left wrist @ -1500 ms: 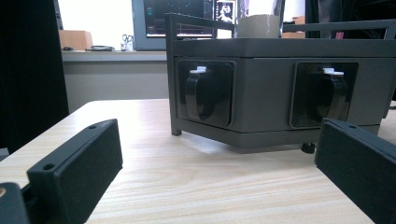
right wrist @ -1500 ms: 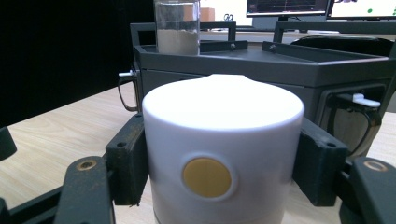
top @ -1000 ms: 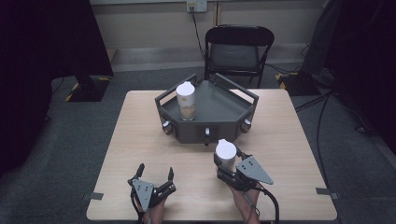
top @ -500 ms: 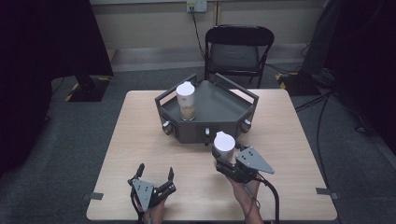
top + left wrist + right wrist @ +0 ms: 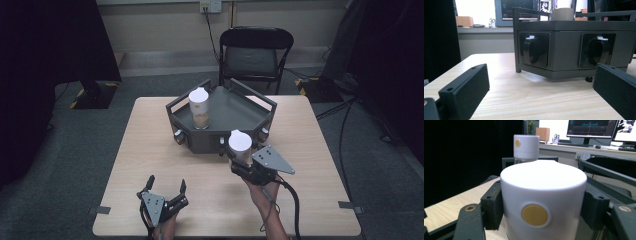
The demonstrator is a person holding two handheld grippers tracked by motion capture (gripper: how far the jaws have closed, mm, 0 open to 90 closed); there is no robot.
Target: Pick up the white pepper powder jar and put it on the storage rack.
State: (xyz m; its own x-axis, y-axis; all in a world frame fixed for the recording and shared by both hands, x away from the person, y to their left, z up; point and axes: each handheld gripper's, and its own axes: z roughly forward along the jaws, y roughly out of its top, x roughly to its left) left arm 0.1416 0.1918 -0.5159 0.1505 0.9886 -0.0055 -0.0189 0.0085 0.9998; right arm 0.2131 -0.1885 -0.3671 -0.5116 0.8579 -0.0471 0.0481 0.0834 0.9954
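Observation:
A dark grey tray [image 5: 204, 141] with railings stands at the middle of the wooden table [image 5: 145, 150]. Inside it, at its left, a clear jar with a white lid [image 5: 199, 107] stands upright. My right gripper [image 5: 243, 161] is shut on a second white-lidded jar [image 5: 240, 144], held upright just in front of the tray's front wall. In the right gripper view this jar [image 5: 543, 202] sits between both jaws, and the tray jar [image 5: 526, 146] is behind it. My left gripper [image 5: 165, 189] rests open near the table's front edge. Its jaws point at the tray wall [image 5: 564, 47], which carries two dark knobs.
A black folding chair [image 5: 255, 55] stands behind the table. Cables [image 5: 345, 135] run across the floor at the right. Dark curtains hang at the left and far right. A cable [image 5: 292, 205] trails from my right gripper over the table.
My right gripper has carried its jar away from the person, closer to the tray's front wall. The left gripper has stayed still and open.

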